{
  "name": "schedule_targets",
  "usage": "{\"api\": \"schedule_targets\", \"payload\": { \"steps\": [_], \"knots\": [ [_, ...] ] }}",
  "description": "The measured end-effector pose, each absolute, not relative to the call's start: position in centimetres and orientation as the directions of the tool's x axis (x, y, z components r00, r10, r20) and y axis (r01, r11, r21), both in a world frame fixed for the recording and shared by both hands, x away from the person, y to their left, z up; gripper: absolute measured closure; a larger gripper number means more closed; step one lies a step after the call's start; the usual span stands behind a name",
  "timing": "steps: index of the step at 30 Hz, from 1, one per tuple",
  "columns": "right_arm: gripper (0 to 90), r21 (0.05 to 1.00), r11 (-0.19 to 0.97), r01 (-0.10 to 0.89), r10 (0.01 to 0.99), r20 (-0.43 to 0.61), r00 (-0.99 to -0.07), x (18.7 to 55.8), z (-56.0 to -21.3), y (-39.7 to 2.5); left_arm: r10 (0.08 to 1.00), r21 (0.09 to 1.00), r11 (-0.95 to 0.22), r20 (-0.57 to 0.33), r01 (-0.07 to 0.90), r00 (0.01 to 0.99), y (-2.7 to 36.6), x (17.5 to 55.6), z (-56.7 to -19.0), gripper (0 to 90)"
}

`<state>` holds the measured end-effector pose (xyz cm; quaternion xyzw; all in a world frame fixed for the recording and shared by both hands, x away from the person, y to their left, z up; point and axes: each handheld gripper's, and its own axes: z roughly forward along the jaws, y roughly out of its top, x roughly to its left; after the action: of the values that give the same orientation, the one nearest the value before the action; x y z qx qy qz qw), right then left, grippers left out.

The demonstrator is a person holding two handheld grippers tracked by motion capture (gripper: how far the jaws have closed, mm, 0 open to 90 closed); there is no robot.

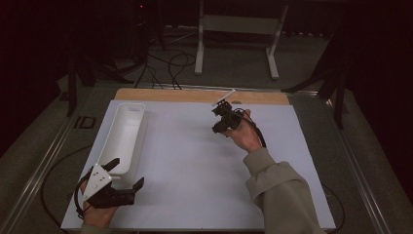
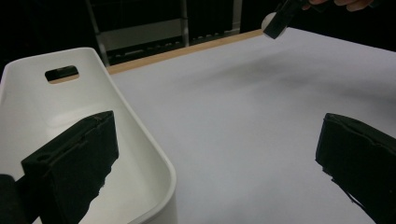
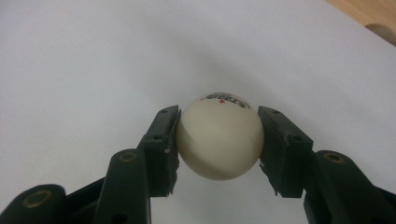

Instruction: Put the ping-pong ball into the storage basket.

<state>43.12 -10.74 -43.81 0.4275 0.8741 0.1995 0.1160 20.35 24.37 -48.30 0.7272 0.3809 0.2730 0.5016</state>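
Over the white table, my right tongs pinch a cream plastic ball; my left tongs gape beside the long white plastic tray.

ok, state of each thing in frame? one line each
right gripper: shut on the ball, off the table
ball: white, clamped between both jaws
left gripper: open, holding nothing, one jaw over the tray
tray: upright, nothing seen inside

A white table carries a long white bin at its left.
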Motion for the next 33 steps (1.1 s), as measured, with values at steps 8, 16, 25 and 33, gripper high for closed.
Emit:
{"api": "schedule_targets", "payload": {
  "steps": [8,16,25,33],
  "knots": [
    [50.7,0.459,0.572,0.679,0.778,-0.041,-0.627,42.9,-43.2,-10.1,0.827,0.937,-0.208,0.015,0.281,0.563,24.4,20.3,-48.3,0.0],
    [50.7,0.465,0.583,0.666,0.767,-0.045,-0.640,42.7,-42.7,-9.7,0.825,0.936,-0.210,0.015,0.281,0.566,24.3,20.4,-48.3,0.0],
    [50.7,0.475,0.592,0.651,0.756,-0.045,-0.653,42.5,-42.3,-9.2,0.825,0.936,-0.210,0.015,0.282,0.565,24.3,20.4,-48.3,0.0],
    [50.7,0.483,0.601,0.636,0.744,-0.046,-0.667,42.4,-41.8,-8.8,0.824,0.935,-0.211,0.014,0.284,0.567,24.3,20.4,-48.3,0.0]
  ]
}}
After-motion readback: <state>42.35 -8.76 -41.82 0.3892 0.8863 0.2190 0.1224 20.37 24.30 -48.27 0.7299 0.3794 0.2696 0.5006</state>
